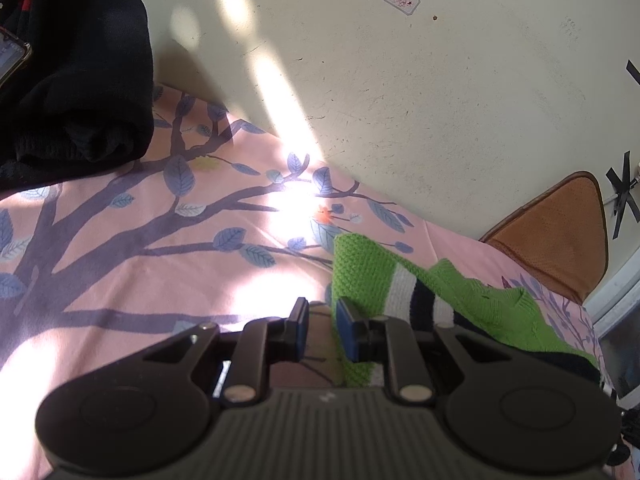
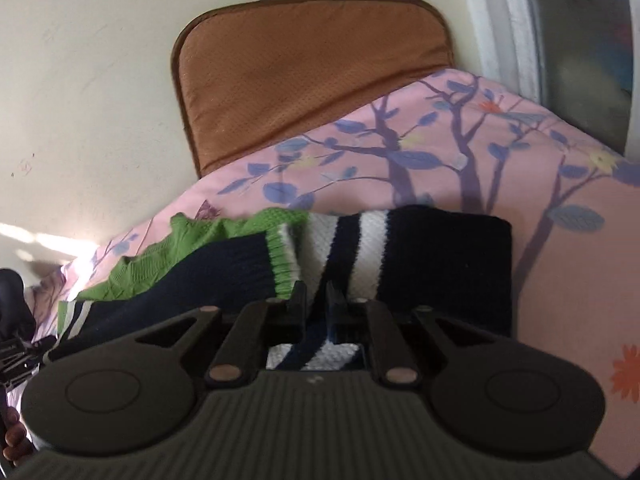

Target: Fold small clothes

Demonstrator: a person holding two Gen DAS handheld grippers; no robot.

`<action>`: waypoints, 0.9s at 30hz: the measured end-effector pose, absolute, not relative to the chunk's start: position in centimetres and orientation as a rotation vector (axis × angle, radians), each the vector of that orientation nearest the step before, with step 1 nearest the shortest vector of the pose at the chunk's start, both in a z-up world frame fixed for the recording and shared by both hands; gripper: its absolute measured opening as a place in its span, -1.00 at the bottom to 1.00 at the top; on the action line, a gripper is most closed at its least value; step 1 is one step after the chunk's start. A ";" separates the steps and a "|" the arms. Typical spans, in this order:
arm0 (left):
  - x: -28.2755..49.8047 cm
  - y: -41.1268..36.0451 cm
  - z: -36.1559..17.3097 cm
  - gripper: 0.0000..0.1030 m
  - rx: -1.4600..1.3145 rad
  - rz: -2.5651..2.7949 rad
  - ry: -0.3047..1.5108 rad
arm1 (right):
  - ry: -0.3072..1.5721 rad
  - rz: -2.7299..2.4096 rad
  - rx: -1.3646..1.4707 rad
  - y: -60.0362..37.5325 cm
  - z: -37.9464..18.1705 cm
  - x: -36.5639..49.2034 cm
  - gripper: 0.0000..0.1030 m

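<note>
Pink tree-print bedsheet (image 1: pixel 120 248) carries the green, white and navy knit sweater (image 2: pixel 420 256), partly folded near the brown cushion (image 2: pixel 304 76) at the wall.

Risk: the folded sleeve could slide or the layers bunch if either grip slips, since knit is thick and springy.

Pose: both of the 2 tools tilt downward. Left gripper (image 1: pixel 322 322) jaws near together, pinching a green edge. Right gripper (image 2: pixel 316 304) jaws narrow; grip on stripes uncertain.

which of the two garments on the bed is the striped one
The green, white and navy knitted sweater, lying by both grippers near the brown cushion. The other garment, bunched at the far side by the wall, is plain black.
</note>
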State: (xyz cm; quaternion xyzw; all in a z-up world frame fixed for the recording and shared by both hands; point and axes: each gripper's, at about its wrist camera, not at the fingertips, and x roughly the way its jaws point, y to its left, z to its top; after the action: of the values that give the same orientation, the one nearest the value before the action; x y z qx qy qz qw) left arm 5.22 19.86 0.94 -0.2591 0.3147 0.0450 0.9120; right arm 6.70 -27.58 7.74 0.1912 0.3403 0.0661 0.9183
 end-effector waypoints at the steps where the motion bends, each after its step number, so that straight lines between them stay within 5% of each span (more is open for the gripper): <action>1: 5.1 19.8 1.0 -0.55 -0.533 0.084 0.645 | 0.677 0.148 0.414 -27.7 8.0 6.5 -0.47; 2: 5.1 19.7 1.1 -0.41 -0.531 0.071 0.642 | 0.659 0.154 0.409 -27.6 8.3 6.3 -0.30; 5: 4.8 18.9 1.6 0.00 -0.500 0.024 0.618 | 0.629 0.175 0.342 -26.3 9.3 6.7 -0.19; 7: 4.8 17.8 1.8 -0.13 -0.445 -0.004 0.613 | 0.666 0.194 0.321 -25.4 8.8 7.5 -0.18; 9: 5.0 16.9 1.9 -0.94 -0.386 -0.025 0.620 | 0.720 0.207 0.278 -24.2 7.5 8.6 -0.19; 13: 4.8 16.7 2.1 -0.96 -0.306 0.100 0.610 | 0.669 0.164 0.168 -23.1 7.5 8.0 -0.24; 22: 3.5 18.0 3.6 -0.93 -0.425 0.055 0.542 | 0.500 0.081 0.643 -35.2 10.7 -0.5 -0.17; 27: 2.6 13.8 4.3 -0.53 -0.352 -0.107 0.515 | 0.606 0.134 0.879 -36.9 6.6 -2.6 -0.16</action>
State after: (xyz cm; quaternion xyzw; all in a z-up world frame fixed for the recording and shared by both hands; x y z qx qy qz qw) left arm 2.60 13.85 4.29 -0.1732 0.2532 -0.0527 0.9503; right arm -2.56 -36.95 6.56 0.4186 0.2888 0.0640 0.8586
